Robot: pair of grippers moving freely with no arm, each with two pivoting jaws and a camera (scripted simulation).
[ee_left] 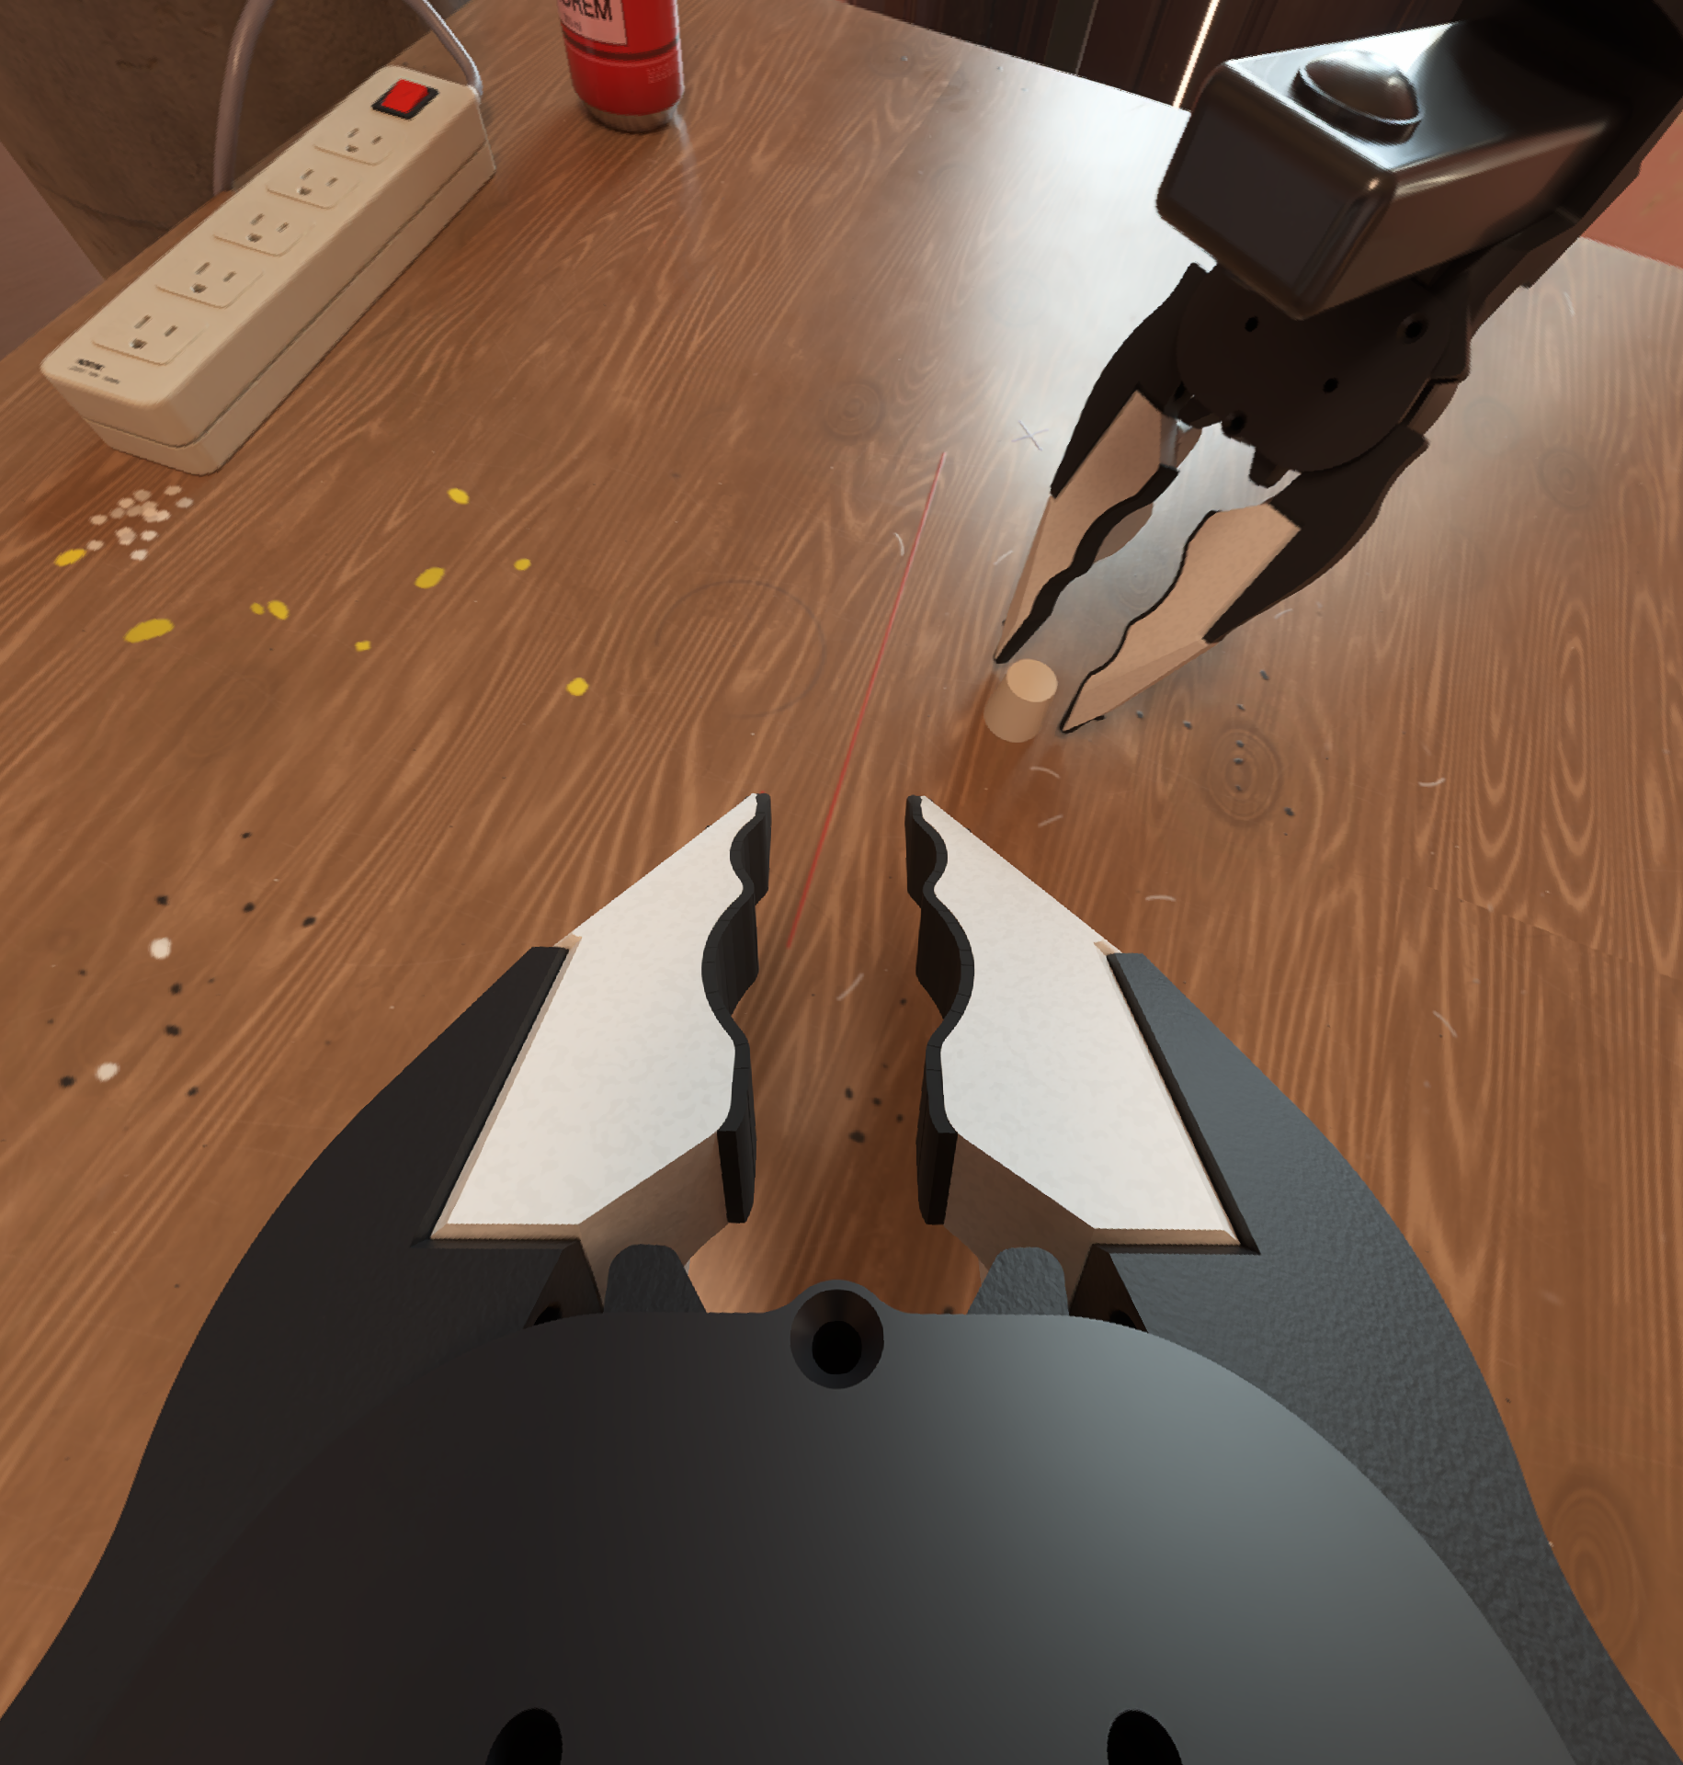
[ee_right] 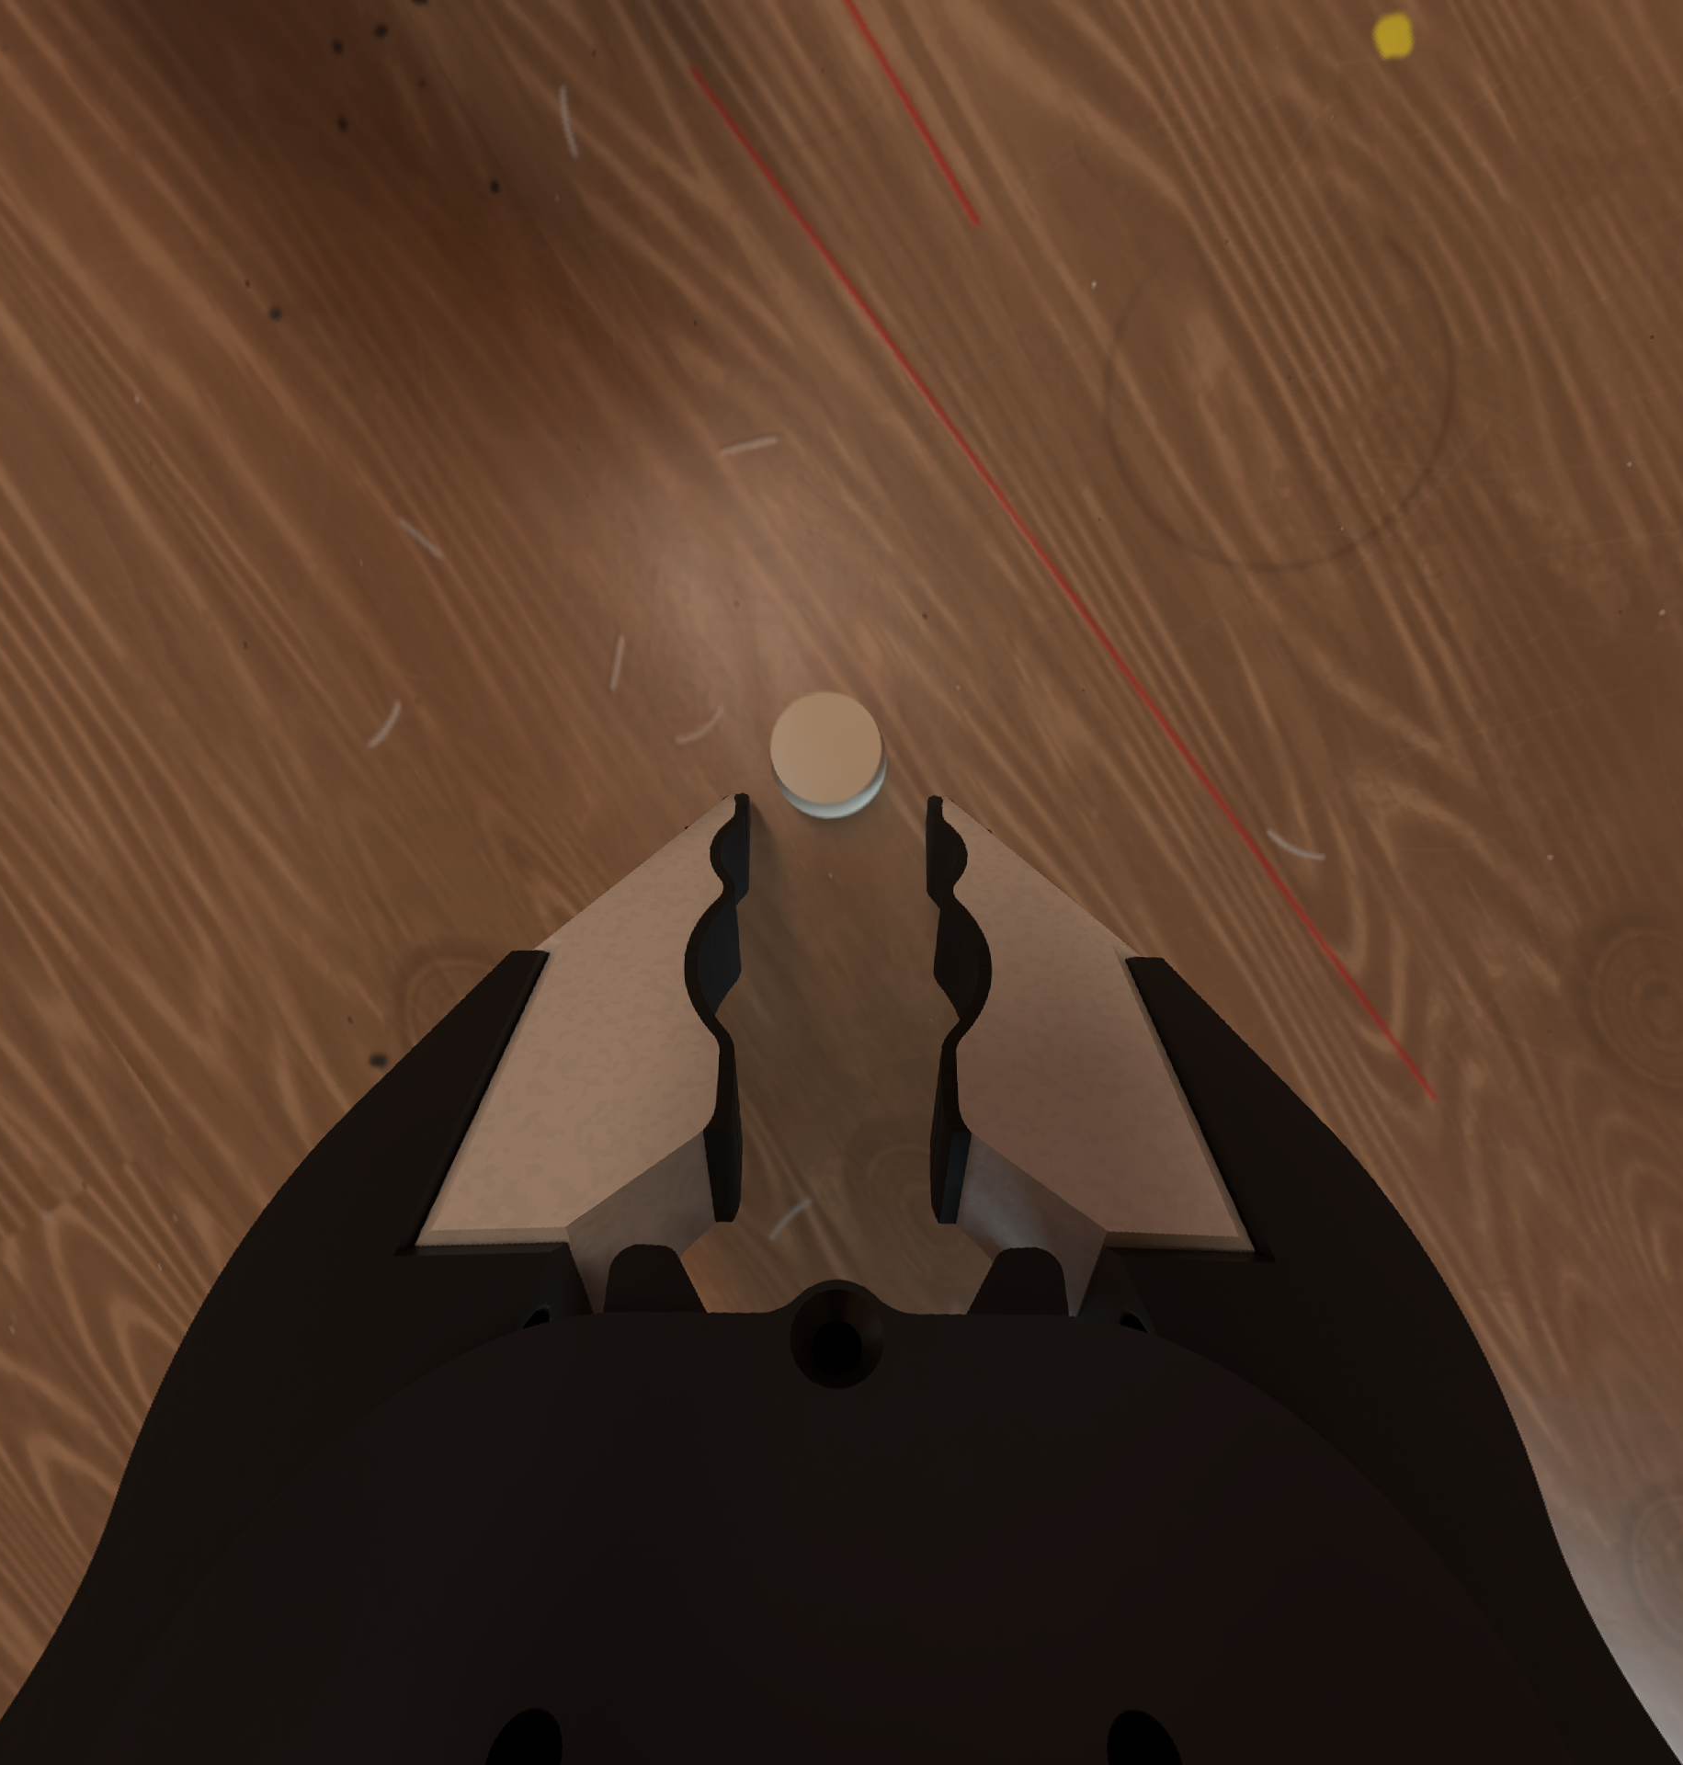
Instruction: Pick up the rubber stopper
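Wood-grained table (ee_left: 627,382) spreads under both grippers, its brown top flecked with yellow paint spots (ee_left: 148,629), small black and white specks, pale scratches and a thin red line (ee_left: 866,697) running across it. At the far left corner lies a cream power strip (ee_left: 264,267) with a red switch, and beyond it, near the far edge, stands a red can (ee_left: 622,62) with a label. Both sit well apart from the work area, and nothing lies between either gripper and the rubber stopper (ee_left: 1021,700). That stopper is a small tan cylinder standing upright on the table, right of the red line. The right gripper (ee_left: 1043,692) points steeply down at it, fingers spread apart, with the stopper at their tips: one fingertip stands just beside it on each side. In the right wrist view the stopper (ee_right: 826,754) shows its round top just beyond the right gripper's (ee_right: 837,802) open tips, centred on the gap and not yet clamped. The left gripper (ee_left: 837,802) hovers nearer the camera side, jaws apart and empty, the stopper ahead and to its right.
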